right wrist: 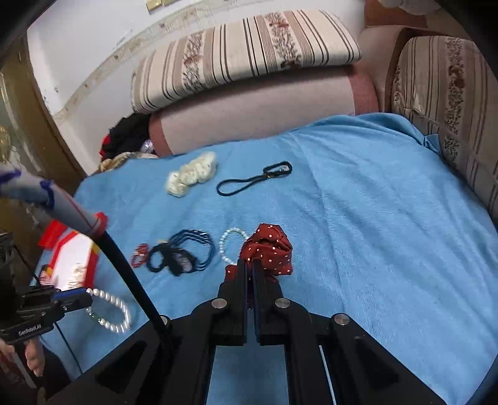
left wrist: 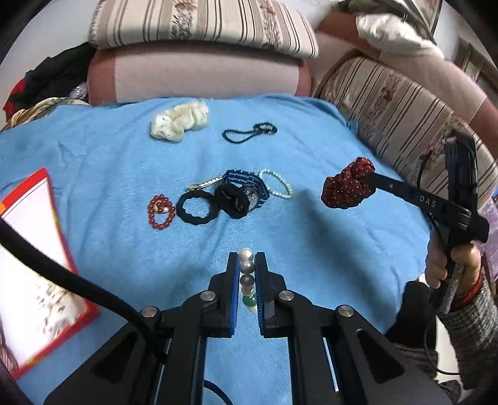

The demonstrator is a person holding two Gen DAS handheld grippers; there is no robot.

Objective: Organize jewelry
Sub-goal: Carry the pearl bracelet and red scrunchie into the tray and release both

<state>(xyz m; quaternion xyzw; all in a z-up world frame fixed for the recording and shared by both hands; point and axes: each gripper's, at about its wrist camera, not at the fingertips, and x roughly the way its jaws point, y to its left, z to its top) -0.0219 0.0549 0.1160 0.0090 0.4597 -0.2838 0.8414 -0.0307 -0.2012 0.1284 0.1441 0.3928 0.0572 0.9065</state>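
Observation:
My left gripper (left wrist: 247, 258) is shut on a large-pearl bracelet (left wrist: 246, 268) with a green bead; it hangs from the gripper in the right wrist view (right wrist: 113, 311). My right gripper (right wrist: 250, 264) is shut on a red polka-dot scrunchie (right wrist: 270, 249), held above the blue towel (right wrist: 358, 218); it also shows in the left wrist view (left wrist: 347, 183). On the towel lie a red bead bracelet (left wrist: 160, 212), a black ring band (left wrist: 194, 208), a black scrunchie (left wrist: 232, 199), a blue bead bracelet (left wrist: 246, 182), a small pearl bracelet (left wrist: 278, 183), a cream scrunchie (left wrist: 180, 120) and a black cord loop (left wrist: 249, 132).
A red-edged box (left wrist: 37, 268) sits at the towel's left edge. Striped sofa cushions (left wrist: 199, 25) surround the towel at the back and right (right wrist: 451, 102). Dark clothes (right wrist: 129, 137) lie at the back left. A cable (left wrist: 77, 289) crosses my left gripper.

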